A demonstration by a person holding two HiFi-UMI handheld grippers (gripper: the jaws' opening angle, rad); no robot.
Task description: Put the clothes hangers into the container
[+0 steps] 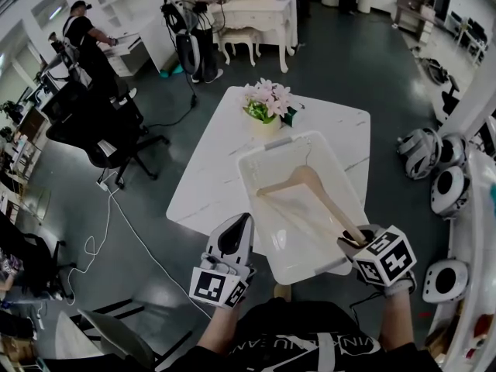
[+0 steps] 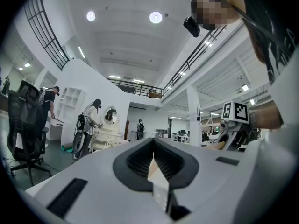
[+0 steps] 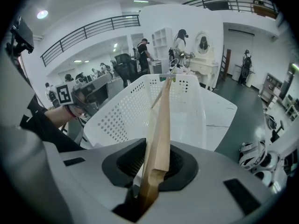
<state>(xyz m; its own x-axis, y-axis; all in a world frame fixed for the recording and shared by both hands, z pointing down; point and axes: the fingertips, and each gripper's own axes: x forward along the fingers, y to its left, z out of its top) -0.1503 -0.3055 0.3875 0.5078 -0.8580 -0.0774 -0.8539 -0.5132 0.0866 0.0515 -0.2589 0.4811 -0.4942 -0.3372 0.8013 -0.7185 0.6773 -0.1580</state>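
The container [image 1: 298, 254] sits at the table's [image 1: 209, 169] lower right edge, frame centre. Inside it, the hanger [image 1: 306, 188] runs from centre down to lower right, where the right gripper [image 1: 350, 239] clamps one arm end. The left gripper [image 1: 236, 227], jaws together and empty, hangs outside the bin's lower left wall, so the right is nearer.

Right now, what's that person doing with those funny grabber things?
A person stands at a white table with a grabber in each hand. The right gripper is clamped on one end of a wooden hanger, which stretches across the inside of the white container. Whether it touches the bottom isn't clear. The left gripper is shut and empty, beside the container. Some pink flowers stand behind it.
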